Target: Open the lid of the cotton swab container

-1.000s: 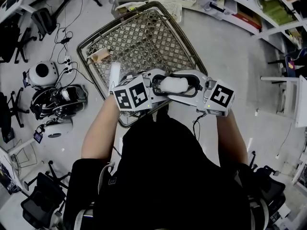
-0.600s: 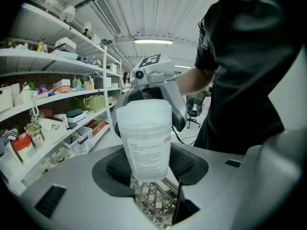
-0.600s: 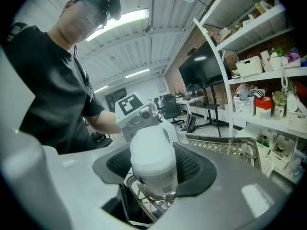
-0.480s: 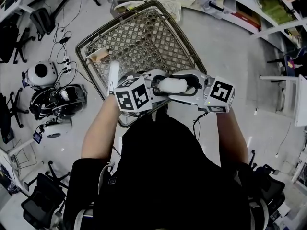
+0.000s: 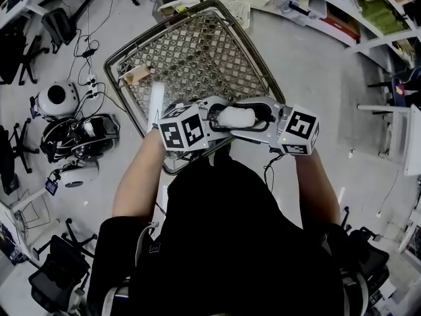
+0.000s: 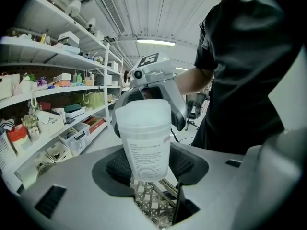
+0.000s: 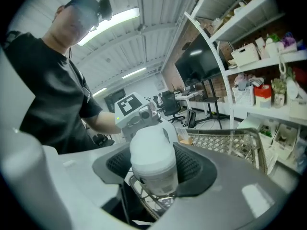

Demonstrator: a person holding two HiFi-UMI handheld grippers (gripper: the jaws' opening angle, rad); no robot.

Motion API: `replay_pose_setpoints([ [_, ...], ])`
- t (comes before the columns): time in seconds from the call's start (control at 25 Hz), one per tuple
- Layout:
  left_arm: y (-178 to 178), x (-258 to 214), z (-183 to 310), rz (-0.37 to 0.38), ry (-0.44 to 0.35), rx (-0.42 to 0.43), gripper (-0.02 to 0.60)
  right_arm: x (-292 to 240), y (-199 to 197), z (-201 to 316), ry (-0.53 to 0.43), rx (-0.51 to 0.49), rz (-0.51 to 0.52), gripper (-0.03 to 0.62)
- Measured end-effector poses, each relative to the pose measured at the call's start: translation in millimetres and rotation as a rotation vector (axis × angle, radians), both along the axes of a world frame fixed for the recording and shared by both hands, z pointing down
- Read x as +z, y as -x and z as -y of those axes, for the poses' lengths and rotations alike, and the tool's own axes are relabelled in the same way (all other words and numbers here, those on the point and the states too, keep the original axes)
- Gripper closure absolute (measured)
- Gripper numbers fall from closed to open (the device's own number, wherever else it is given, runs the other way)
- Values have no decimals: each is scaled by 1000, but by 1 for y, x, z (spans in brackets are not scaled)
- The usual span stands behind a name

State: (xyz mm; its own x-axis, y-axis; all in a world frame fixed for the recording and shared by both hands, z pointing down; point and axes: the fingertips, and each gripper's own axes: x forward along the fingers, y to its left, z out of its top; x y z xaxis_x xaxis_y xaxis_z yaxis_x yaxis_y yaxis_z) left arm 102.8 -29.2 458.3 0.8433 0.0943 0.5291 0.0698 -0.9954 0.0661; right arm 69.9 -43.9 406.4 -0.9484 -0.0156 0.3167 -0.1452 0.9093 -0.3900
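**Container held between two grippers above the wire basket**

The person stands over a wire basket (image 5: 191, 58) with both arms drawn in. The cotton swab container (image 5: 237, 117) hangs in the air in front of the chest, lying crosswise between the two tools and above the basket's near edge.

The left gripper (image 5: 214, 119) comes at it from one end. In its own view the two dark pads sit tight against the sides of the frosted tub, so that gripper is clamped on it. A printed label (image 6: 149, 157) faces the camera, but the print is too small to read. The tub's near end sinks between the pads and is cut off from sight.

The right gripper (image 5: 263, 117) meets it from the opposite end. Its pads also press on the tub from both sides, so it grips too. In that view the container (image 7: 152, 155) looks like a pale rounded shape, and its lower part is lost in the shadow between the pads.

From overhead the jaws wrap round most of the tub and only a white strip of it shows. No view makes the join between lid and body clear, so I cannot tell whether the lid has lifted. The person's dark shirt blocks the floor below, and the shelves (image 5: 342, 12) are cut off at the frame edge.
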Motion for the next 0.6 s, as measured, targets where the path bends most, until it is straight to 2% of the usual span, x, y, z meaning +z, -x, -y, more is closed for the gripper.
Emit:
replay_pose_setpoints([
  [0.16, 5, -6, 10, -18, 15, -30, 371, -13, 1, 11, -132, 58, 0, 329],
  [0.6, 3, -3, 7, 8, 2, -14, 373, -19, 1, 6, -129, -3, 26, 342],
])
